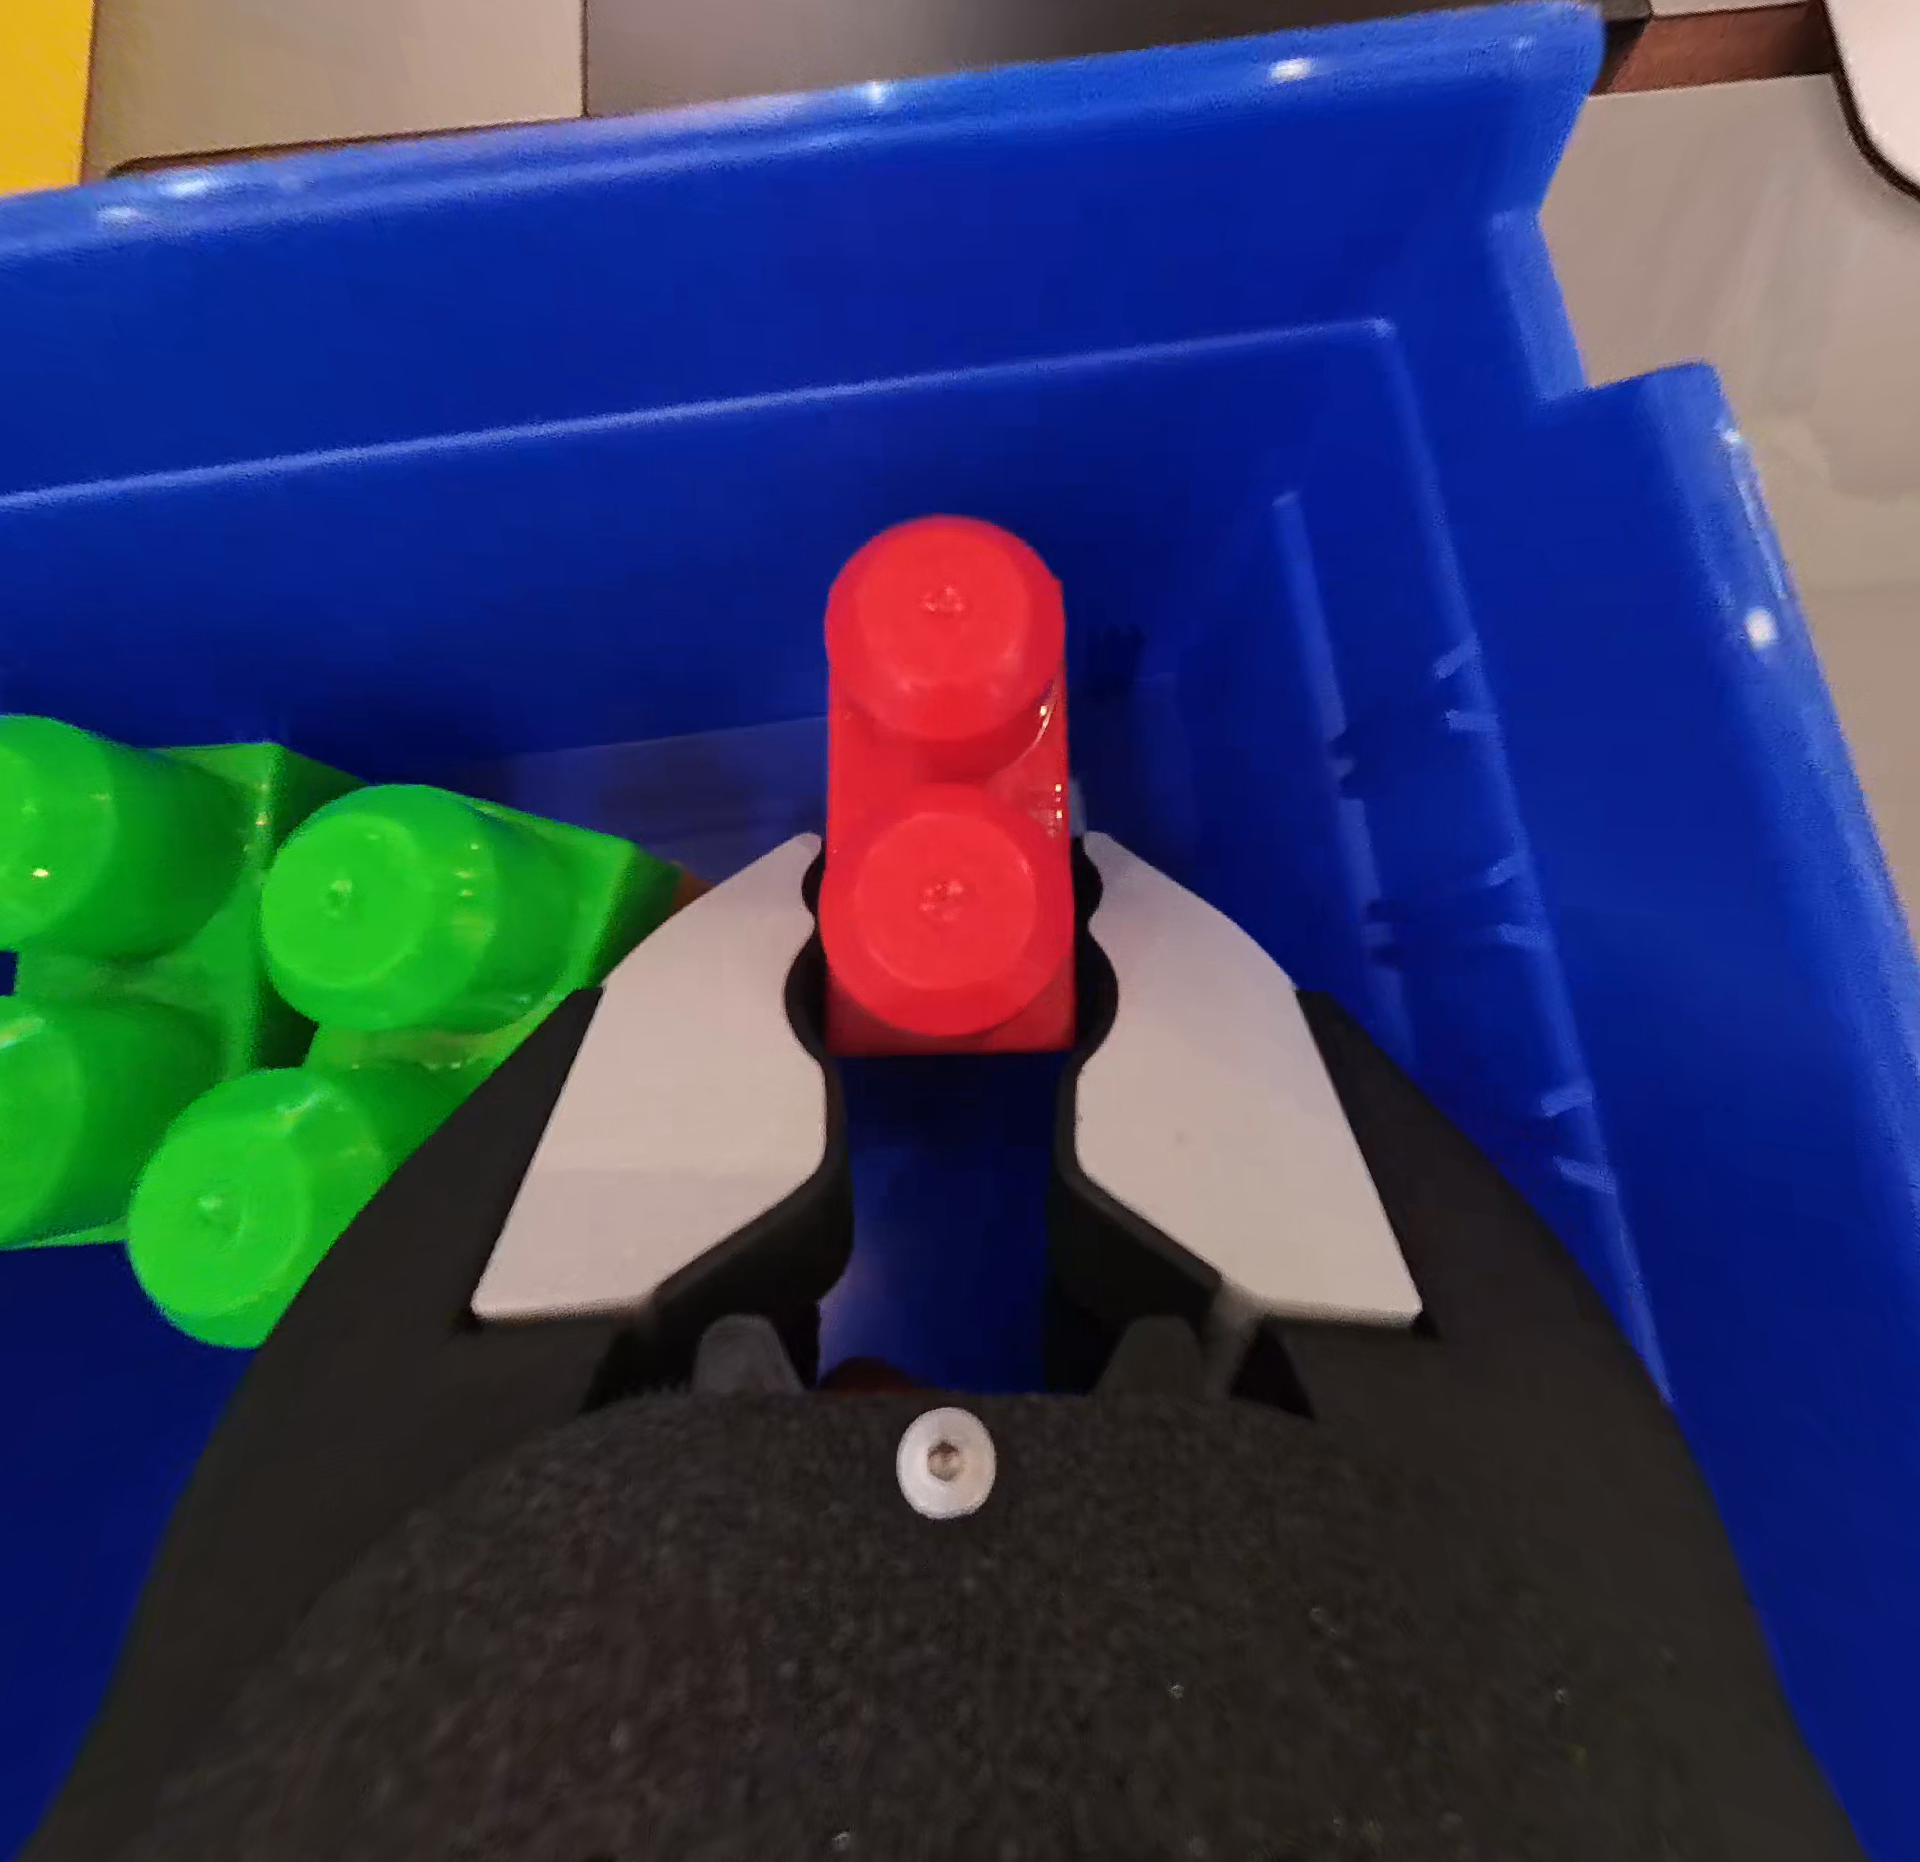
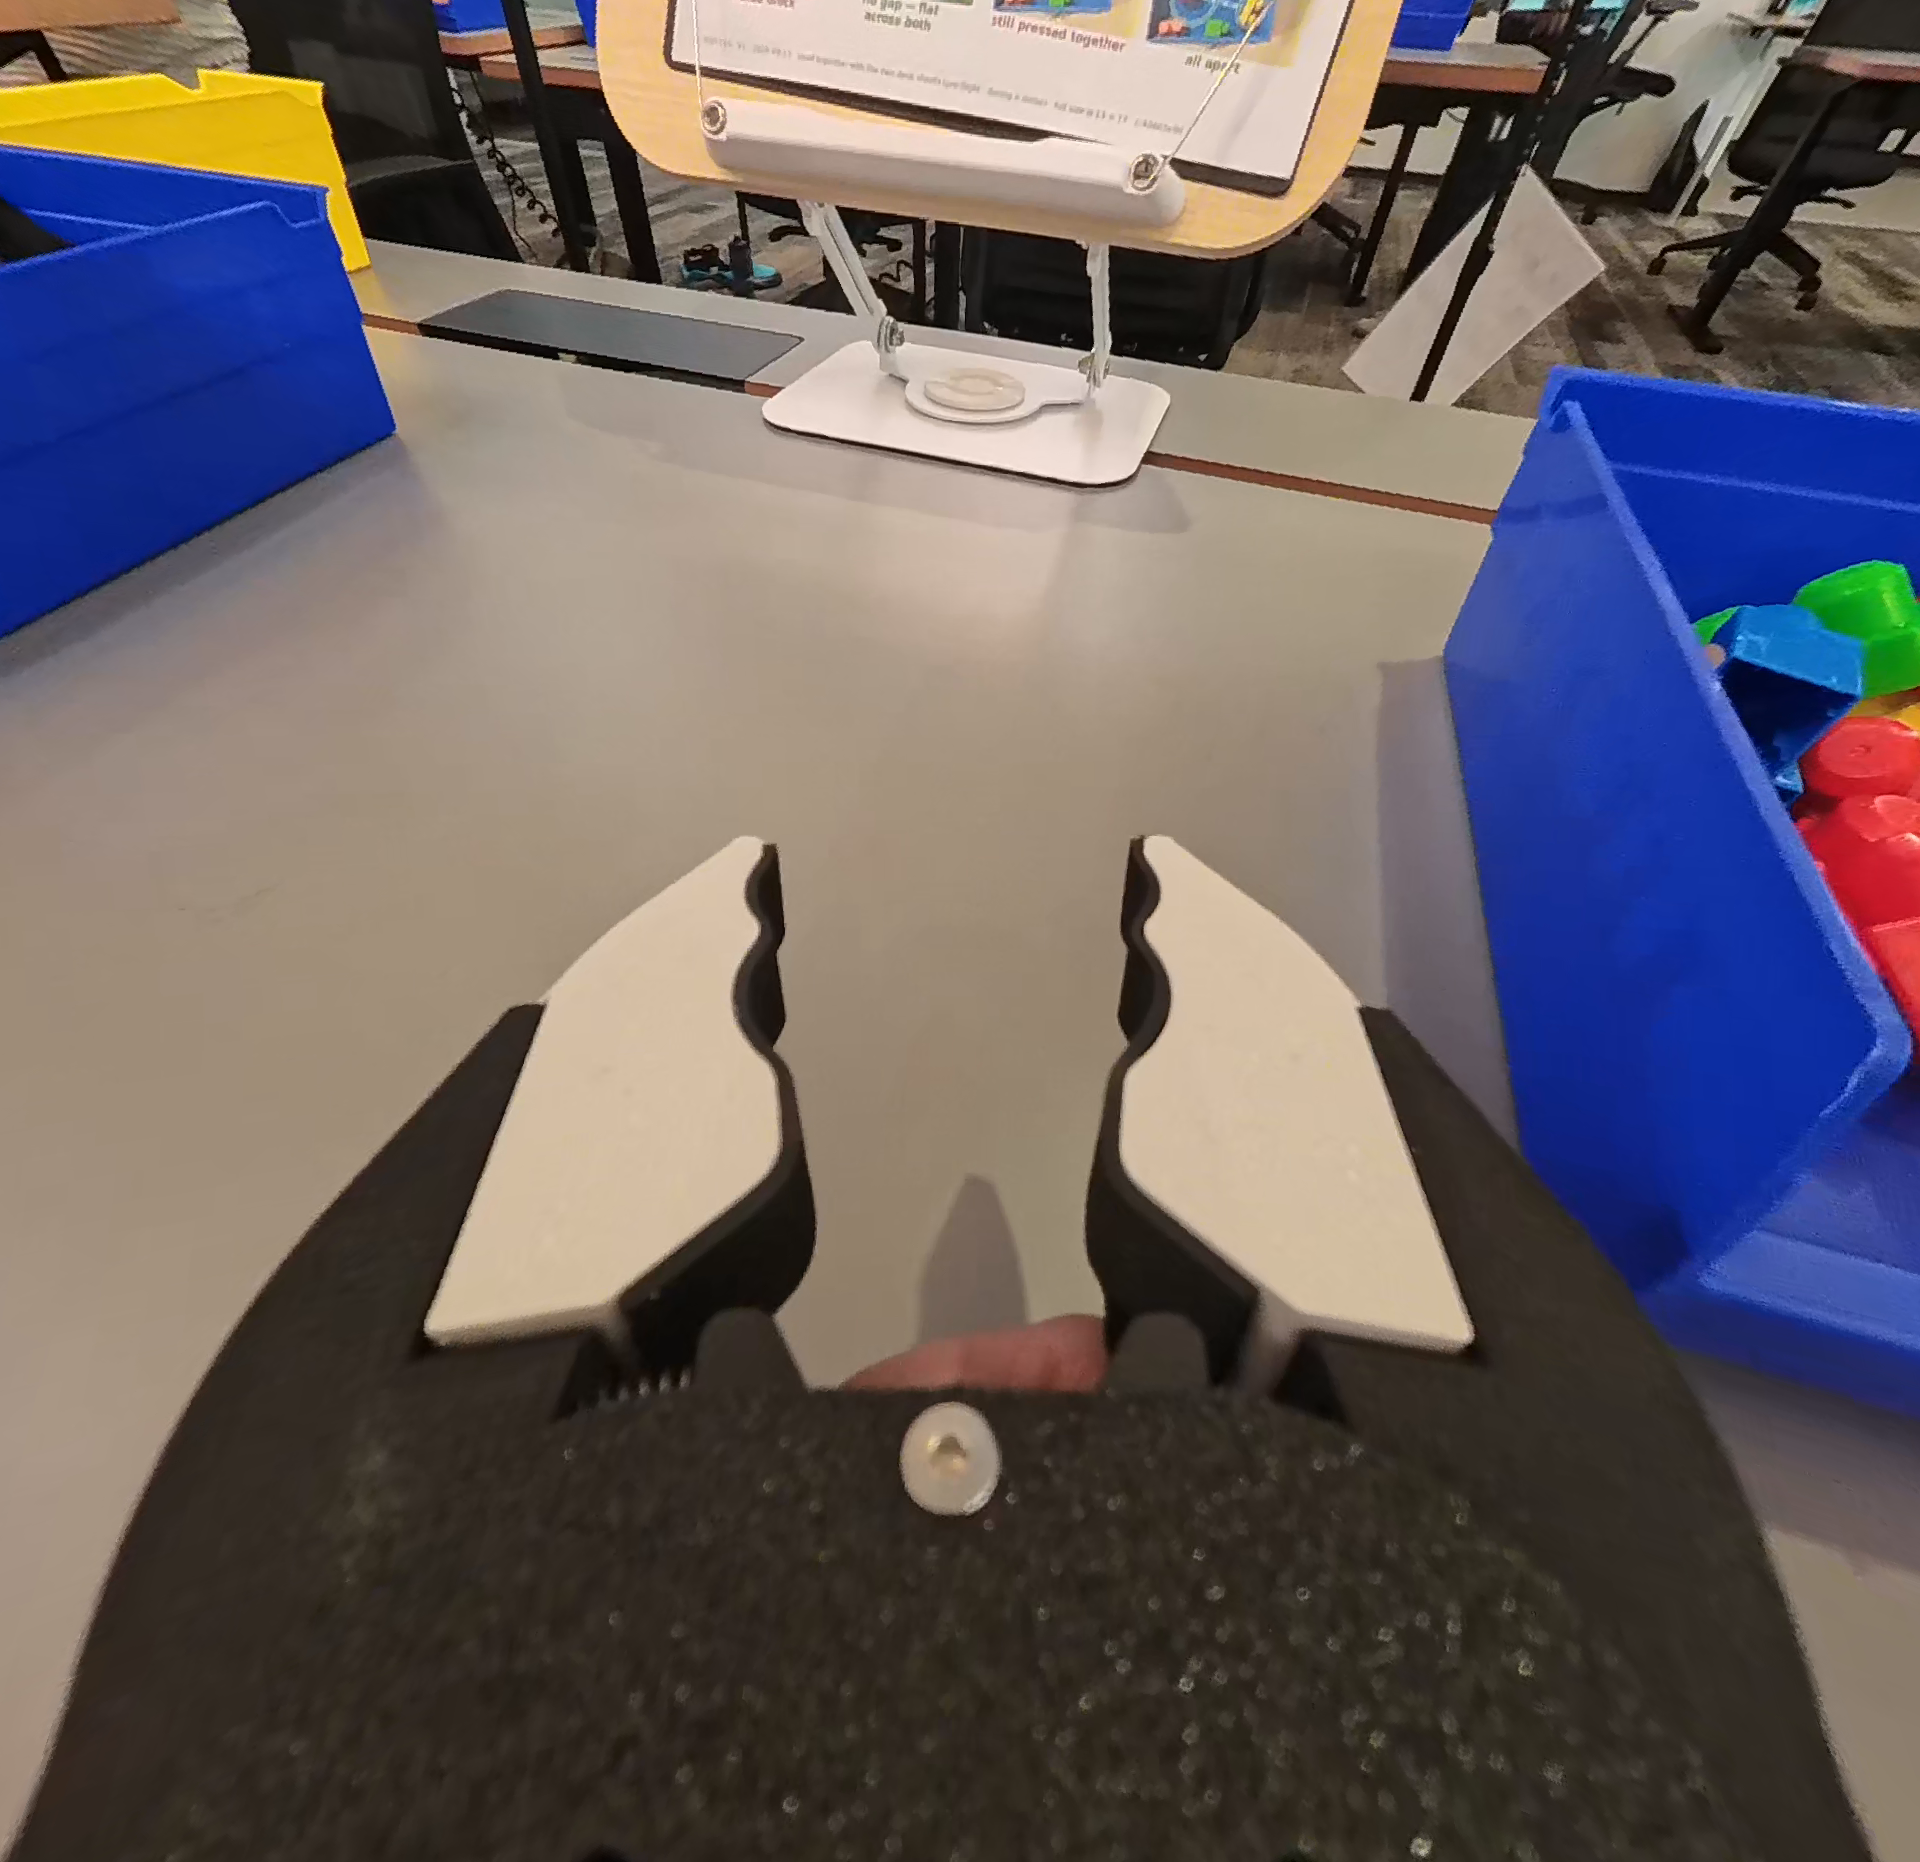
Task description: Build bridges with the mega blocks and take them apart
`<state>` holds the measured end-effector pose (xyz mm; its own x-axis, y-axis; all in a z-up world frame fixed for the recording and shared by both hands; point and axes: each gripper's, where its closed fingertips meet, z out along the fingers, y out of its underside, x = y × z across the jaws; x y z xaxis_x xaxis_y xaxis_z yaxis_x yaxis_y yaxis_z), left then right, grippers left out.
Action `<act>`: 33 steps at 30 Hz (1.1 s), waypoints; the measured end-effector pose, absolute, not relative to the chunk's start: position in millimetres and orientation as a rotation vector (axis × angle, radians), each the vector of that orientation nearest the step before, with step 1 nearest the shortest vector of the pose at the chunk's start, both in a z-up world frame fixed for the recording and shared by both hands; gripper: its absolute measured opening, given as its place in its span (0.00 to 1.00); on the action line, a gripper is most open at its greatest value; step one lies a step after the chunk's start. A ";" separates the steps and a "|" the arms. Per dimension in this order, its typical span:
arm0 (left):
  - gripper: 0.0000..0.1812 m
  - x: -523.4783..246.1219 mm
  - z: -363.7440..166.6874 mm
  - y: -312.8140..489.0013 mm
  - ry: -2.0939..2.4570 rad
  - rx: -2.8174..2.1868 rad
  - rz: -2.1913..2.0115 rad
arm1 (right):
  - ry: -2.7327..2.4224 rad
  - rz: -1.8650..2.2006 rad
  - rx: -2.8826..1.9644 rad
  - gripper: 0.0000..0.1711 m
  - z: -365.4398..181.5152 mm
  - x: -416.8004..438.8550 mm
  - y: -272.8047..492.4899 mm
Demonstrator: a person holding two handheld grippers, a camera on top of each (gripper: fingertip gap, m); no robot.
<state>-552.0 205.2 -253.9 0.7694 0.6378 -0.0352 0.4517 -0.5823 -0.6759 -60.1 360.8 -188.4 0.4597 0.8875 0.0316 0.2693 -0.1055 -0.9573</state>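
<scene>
Gripping red block (image 1: pixel 945 825) in blue bin (image 1: pixel 727 410)

The grey bench (image 2: pixel 727 669) in front of me carried a blue bin (image 2: pixel 156 378) at my far left and another blue bin (image 2: pixel 1621 877) at my right. Between them, toward the far edge, stood the white base of a stand (image 2: pixel 966 420), with a dark flat panel (image 2: pixel 613 332) near it on the left.
</scene>
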 end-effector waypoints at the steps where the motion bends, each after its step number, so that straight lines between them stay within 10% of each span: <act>1: 0.23 -554.1 -253.5 203.5 -0.819 -2.285 0.369 | -1.020 0.721 -1.634 0.36 -188.1 -60.1 360.7; 20: 0.23 -426.1 -75.9 172.7 -0.375 -1.918 0.509 | -1.062 0.730 -1.577 0.34 -181.9 -63.8 352.6; 33: 0.23 -289.7 -152.4 160.5 -0.315 -1.941 0.374 | -1.093 0.740 -1.566 0.34 -188.4 -69.1 349.2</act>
